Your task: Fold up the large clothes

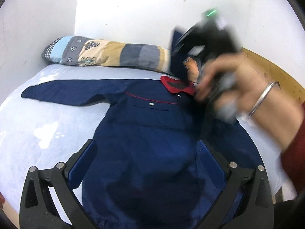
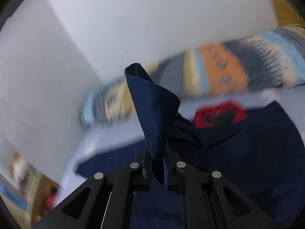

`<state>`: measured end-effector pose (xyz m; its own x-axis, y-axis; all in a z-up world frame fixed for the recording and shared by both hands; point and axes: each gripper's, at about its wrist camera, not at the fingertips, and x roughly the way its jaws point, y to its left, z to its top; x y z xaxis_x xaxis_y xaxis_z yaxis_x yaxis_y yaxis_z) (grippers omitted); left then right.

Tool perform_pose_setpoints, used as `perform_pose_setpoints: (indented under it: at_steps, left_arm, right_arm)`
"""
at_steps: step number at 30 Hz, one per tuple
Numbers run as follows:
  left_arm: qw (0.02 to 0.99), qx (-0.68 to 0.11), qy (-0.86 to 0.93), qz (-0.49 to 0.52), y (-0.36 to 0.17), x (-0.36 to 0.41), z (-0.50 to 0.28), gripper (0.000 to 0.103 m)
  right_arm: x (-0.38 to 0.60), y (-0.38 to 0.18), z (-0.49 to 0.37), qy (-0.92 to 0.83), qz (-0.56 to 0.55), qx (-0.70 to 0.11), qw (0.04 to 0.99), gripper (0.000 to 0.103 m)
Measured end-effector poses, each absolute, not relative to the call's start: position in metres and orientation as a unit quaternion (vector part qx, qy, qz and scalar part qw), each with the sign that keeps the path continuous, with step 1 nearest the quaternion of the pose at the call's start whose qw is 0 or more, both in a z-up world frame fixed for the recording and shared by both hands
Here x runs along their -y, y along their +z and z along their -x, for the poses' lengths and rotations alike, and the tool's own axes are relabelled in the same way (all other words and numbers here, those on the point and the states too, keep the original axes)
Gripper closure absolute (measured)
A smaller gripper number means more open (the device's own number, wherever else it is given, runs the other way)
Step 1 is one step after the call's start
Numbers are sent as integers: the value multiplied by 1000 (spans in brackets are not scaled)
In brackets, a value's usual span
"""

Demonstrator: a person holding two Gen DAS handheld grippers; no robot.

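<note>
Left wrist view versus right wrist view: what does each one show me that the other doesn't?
Only the left wrist view shows the shirt's outstretched sleeve, its chest buttons, the open left gripper over the hem, the person's hand and its metal bangle.

Only the right wrist view shows the right gripper shut on a fold of navy fabric standing up from it.

Both show the navy shirt, its red collar, the patchwork pillow, the pale blue bedsheet and the white wall.

Navy shirt (image 1: 144, 126), red collar (image 1: 176, 85); pillow (image 1: 106, 54) seemingly patchwork blue, grey, beige.
</note>
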<state>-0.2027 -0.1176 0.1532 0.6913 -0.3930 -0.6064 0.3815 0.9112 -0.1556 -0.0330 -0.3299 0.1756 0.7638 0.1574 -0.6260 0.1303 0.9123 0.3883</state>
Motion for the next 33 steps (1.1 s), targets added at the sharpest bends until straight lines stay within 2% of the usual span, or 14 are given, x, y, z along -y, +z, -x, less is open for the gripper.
perform_pose_setpoints:
  at_steps: [4,6,7,8,9,10,14,16,17,20,23,25,27,33]
  left_arm:
    - [917,-342,-205,12,150,111,198,0]
    - [917,-343,-204,18,150,108,197,0]
    - [917,-343,-205,23,151,107,196,0]
    - [917,-342,-205,25,151,106,196,0]
    - [917,-342,-204,26,151,105,195,0]
    - [917,-343,-204,28,151,104,193,0]
    - [915,-347,-202,35,150,100,191,0]
    - [916,-346,-200,37,150,98,191,0]
    - [916,-346,-197,37,150,97,190,0]
    - [914,-355,-192,30,146,100,187,0]
    - [913,-361,-186,29,144,102,181,0]
    - [915,-362,-178,29,143,101,179,0]
    - [914,-367,-172,33,141,98,177,0]
    - [909,-384,-158,40,132,92,171,0]
  right_arm:
    - [282,86,13,-4,-151,-422,894,94]
    - [270,66,19,-7,-144,-440,887,91]
    - [267,56,19,-8,-143,-453,880,84]
    - [265,51,19,-6,-143,-466,873,80]
    - [258,46,23,4,-144,-485,862,64]
    - [258,44,22,24,-147,-504,851,56]
    - [270,79,50,87,-153,-464,868,55]
    - [289,92,64,80,-173,-426,884,33]
    - [299,95,67,60,-173,-415,891,30]
    - [313,75,60,12,-144,-459,877,30]
    - [307,34,58,6,-100,-539,837,31]
    - [298,41,73,14,-62,-531,845,32]
    - [300,56,89,34,-90,-521,848,35]
    - [330,111,177,63,-171,-457,871,33]
